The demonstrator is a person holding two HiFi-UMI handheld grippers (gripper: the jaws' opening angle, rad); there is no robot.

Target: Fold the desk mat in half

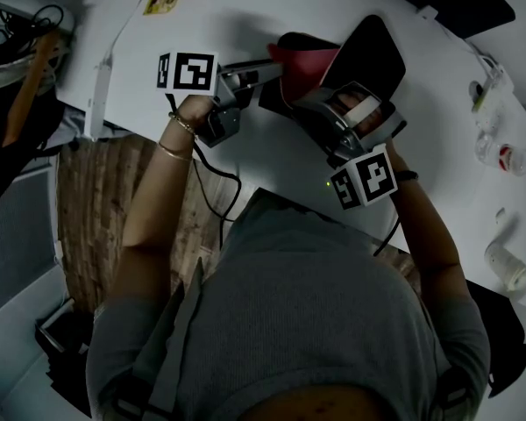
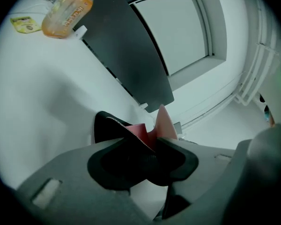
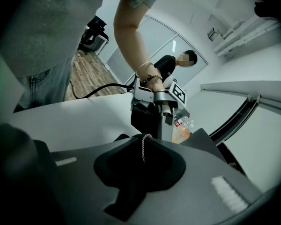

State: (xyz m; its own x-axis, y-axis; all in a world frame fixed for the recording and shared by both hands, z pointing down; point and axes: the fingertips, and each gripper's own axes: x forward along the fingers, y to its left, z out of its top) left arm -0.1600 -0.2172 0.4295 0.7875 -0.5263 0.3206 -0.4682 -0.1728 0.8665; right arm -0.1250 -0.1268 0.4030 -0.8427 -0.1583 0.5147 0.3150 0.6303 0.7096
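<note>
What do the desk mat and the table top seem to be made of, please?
Desk mat: probably soft faux leather, matte black on one face, red on the other; it bends limply and has a stitched edge. Table: smooth white top, perhaps laminate; the exact material is not clear.

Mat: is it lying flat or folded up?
Partly folded, not flat: the mat curls up off the table, and its red side shows.

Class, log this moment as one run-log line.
left hand-held gripper: shut on desk mat | right hand-held gripper: shut on desk mat's stitched edge | desk mat: partly curled up, red underside showing
</note>
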